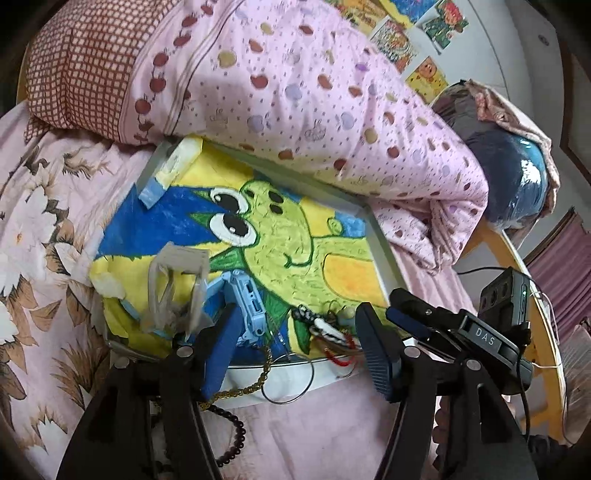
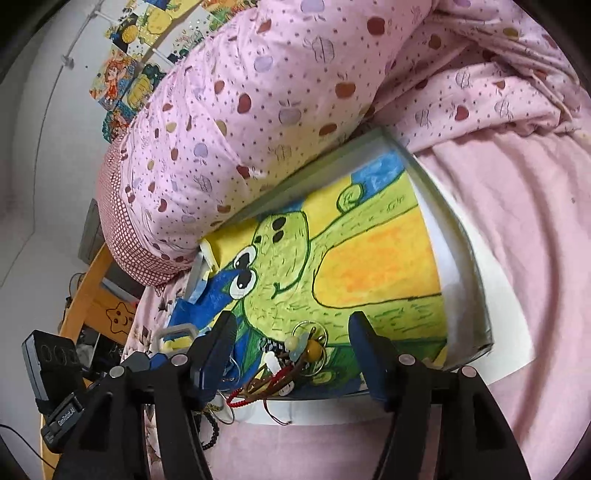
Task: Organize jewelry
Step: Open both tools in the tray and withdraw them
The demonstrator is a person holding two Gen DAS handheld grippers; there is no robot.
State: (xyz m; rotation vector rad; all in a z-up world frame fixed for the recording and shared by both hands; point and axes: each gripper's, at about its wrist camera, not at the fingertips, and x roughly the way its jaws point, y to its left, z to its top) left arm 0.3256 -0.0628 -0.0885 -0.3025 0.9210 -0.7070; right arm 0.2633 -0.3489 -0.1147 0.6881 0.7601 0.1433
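Jewelry pile (image 1: 325,328) (image 2: 295,362): lay tangled at the near edge of a framed dinosaur painting (image 1: 295,236) (image 2: 369,266). It comprised a black-and-white beaded piece, a red cord bracelet (image 1: 338,360) (image 2: 240,400), a yellow bead (image 2: 313,346), pale beads and thin wire hoops (image 1: 291,380).
Gold chain (image 1: 255,384): trailed off the painting's edge onto the pink sheet (image 1: 325,435) (image 2: 517,258).
Dark bead bracelet (image 1: 236,439) (image 2: 212,432): lay on the sheet beside the chain, below the left finger of each gripper.
Light blue hair clip (image 1: 247,306) and clear plastic clip (image 1: 177,291): rested on the painting, left of the pile.
Left gripper (image 1: 295,347): jaws spread wide, empty, hovering over the pile.
Right gripper (image 2: 291,354): jaws likewise spread, empty, straddling the pile; also seen in the left view (image 1: 406,314), just to the right of the left gripper.
Apple-print quilt (image 1: 295,92) (image 2: 258,110): bunched against the painting's far edge.
Drawings on wall (image 1: 399,33) (image 2: 125,81): beyond the quilt.
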